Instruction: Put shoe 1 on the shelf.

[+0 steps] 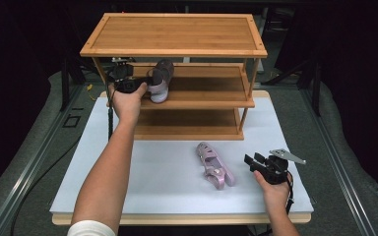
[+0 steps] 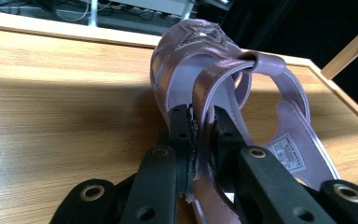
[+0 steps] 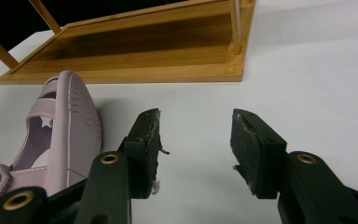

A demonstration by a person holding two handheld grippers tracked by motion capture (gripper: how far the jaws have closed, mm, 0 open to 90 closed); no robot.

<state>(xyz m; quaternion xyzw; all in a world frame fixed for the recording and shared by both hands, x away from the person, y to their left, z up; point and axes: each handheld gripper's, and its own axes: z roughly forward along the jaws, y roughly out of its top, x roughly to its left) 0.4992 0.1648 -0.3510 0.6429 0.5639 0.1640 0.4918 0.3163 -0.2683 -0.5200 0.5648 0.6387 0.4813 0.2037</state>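
Pink strappy sandal (image 1: pixel 159 80) sits on the middle shelf of the wooden three-tier rack (image 1: pixel 177 49), its heel strap pinched narrowly in your left gripper (image 1: pixel 128 81). Your right gripper (image 1: pixel 252 161) hovers with jaws wide and empty over the white table (image 1: pixel 167 182), just beside the second pink sandal (image 1: pixel 215 165) lying there.

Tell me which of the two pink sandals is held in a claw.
The sandal on the rack's middle shelf: the left claw pinches its strap. The other sandal lies free on the white table.
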